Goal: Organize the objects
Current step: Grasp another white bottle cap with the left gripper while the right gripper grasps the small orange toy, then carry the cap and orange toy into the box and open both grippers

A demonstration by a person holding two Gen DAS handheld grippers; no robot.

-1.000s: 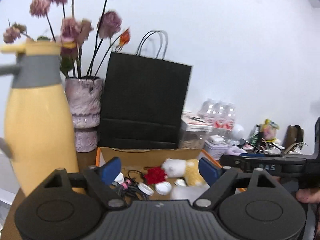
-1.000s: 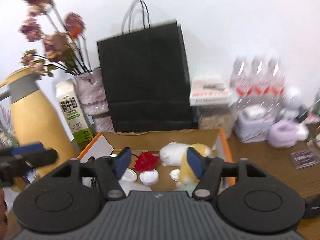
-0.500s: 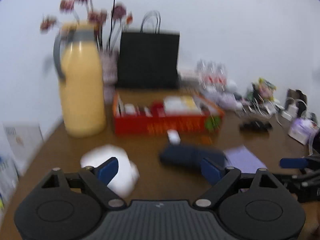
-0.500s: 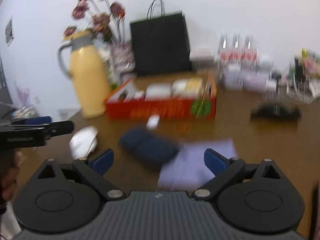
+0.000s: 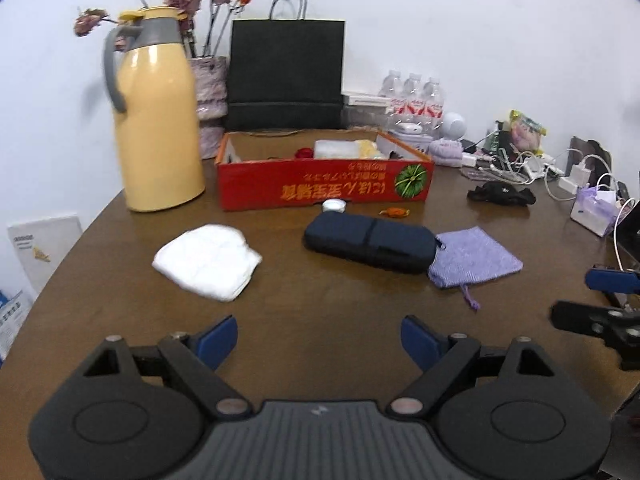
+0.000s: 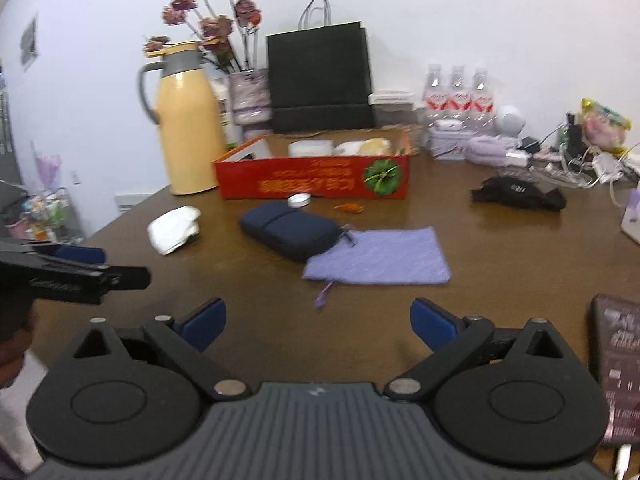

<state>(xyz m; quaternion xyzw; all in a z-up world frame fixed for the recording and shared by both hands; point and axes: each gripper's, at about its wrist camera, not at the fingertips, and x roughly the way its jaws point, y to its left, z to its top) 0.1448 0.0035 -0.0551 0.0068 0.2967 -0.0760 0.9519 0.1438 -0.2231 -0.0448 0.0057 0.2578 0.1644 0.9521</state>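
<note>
The red box (image 5: 324, 190) sits toward the back of the wooden table (image 5: 320, 312) and serves as the anchor here: a yellow thermos jug (image 5: 156, 120) stands just to its left, a black paper bag (image 5: 286, 74) upright behind it. In front of the box lie a small white cap (image 5: 333, 205) and an orange wrapped candy (image 5: 394, 211), both close to its front wall. Further forward is a dark blue zip case (image 5: 370, 242), its right end touching or overlapping a lilac drawstring pouch (image 5: 474, 258). A folded white cloth (image 5: 208, 262) lies forward and left of the box. Inside the box are pale items, too blurred to name. The left gripper (image 5: 319, 338) hovers well in front of the box, fingers spread and empty; the right gripper (image 6: 316, 322) likewise, wide apart, holding nothing.
</note>
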